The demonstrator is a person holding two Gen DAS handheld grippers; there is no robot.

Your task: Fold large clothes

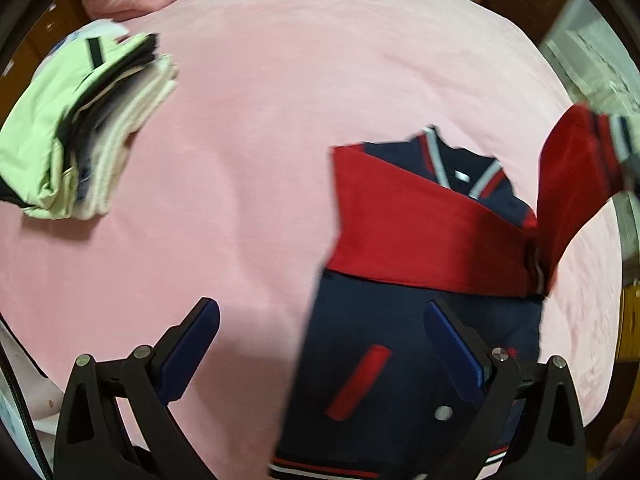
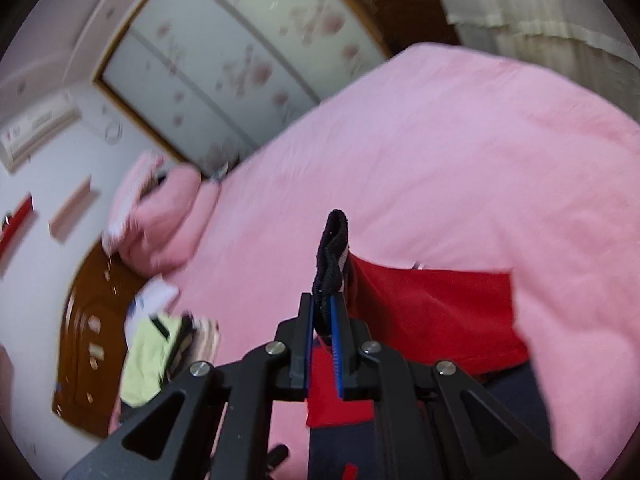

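Jacket: navy-and-red varsity jacket [image 1: 420,264] lay on the pink bed sheet [image 1: 260,140], under the left tongs [image 1: 322,344], which stood apart and empty.
Cuff: right tongs [image 2: 322,320] were clamped on the jacket's black ribbed cuff [image 2: 332,256].
Left view only: collar and folded clothes stack [image 1: 80,128] seen from above.

Jacket [image 1: 420,320] is laid flat on bed [image 1: 260,160], w/ one sleeve [image 1: 420,232] folded across its chest. Stack of folded clothes [image 1: 80,128] is set well apart to its left, pillows [image 2: 160,216] behind stack.

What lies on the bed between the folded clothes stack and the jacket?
Nothing: only bare pink bedsheet separates the stack of folded clothes from the jacket, shown in the left wrist view.
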